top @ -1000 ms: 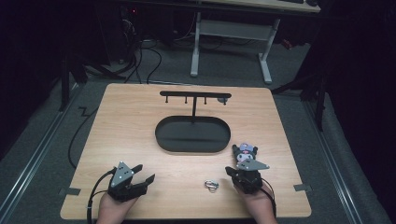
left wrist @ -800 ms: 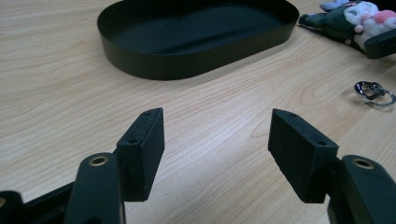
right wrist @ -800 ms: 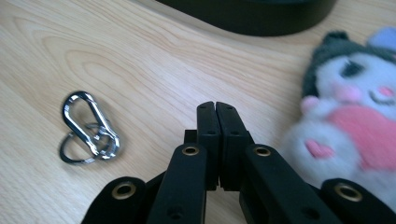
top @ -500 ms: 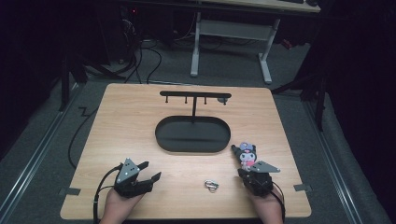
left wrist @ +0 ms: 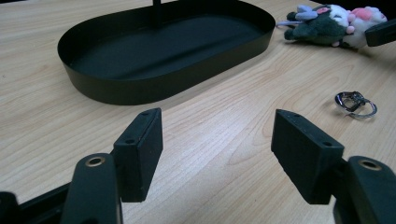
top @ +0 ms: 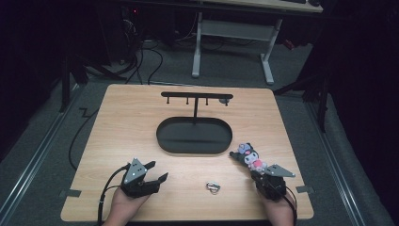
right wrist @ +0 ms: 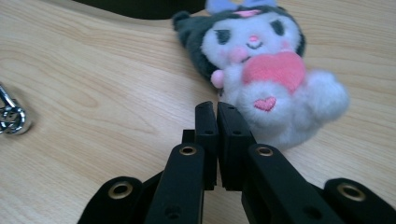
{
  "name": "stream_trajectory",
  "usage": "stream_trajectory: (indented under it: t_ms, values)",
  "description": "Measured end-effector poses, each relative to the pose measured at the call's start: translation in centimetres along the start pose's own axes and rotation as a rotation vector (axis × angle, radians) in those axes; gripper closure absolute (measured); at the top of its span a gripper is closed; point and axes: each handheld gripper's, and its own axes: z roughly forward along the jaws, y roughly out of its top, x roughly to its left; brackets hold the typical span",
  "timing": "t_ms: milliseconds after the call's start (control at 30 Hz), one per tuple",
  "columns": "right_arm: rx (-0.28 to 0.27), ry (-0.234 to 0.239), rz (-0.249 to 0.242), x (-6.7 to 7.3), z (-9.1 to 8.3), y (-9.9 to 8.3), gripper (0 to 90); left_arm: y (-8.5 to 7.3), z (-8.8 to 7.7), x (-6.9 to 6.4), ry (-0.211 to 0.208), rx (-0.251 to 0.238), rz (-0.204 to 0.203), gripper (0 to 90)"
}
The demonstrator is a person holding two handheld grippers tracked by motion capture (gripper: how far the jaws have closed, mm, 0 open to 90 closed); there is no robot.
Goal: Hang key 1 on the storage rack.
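A small plush toy [top: 248, 156] with a dark hood, white face and pink heart [right wrist: 266, 70] lies on the wooden table, right of the black oval tray [top: 164, 141]. My right gripper [top: 259, 173] is shut just behind the plush; in the right gripper view [right wrist: 217, 112] its jaws are pressed together beside the toy with nothing seen between them. My left gripper [top: 156, 172] rests open near the front left, and its view [left wrist: 219, 140] shows bare wood between the jaws. A metal ring clasp [top: 213, 187] lies between the two grippers.
From the tray [left wrist: 140, 88] rises a thin post with a hook bar [top: 195, 96] across its top. The ring clasp [left wrist: 355, 102] and the plush [left wrist: 327, 25] lie to the right in the left gripper view. The table's front edge runs just behind both hands.
My right gripper has drawn back to the right and toward the near edge, off the plush, which stays in place. The left gripper shifted slightly right and stays open.
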Motion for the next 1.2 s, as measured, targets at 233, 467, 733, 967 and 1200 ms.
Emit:
stream_trajectory:
  t_ms: [233,467,733,967,1200]
  values:
    - [-0.008,0.038,0.018,-0.1,-0.3,-0.2,84.8,0.0,0.1,-0.1,0.012,0.007,0.008,32.2]
    - [-0.015,0.087,-0.001,0.9,-0.2,0.2,79.8,-0.1,0.4,-0.1,0.017,0.014,0.002,30.1]
    - [0.001,0.114,-0.009,1.3,-0.2,0.7,73.6,0.3,0.3,0.0,0.041,0.069,0.05,28.1]
    - [0.029,0.128,-0.058,2.0,0.1,1.5,73.1,-0.5,-0.2,1.2,0.074,0.06,0.023,27.8]
    - [0.071,0.134,-0.083,2.1,0.4,2.3,70.4,-0.7,-0.4,1.2,0.064,0.062,0.015,27.7]
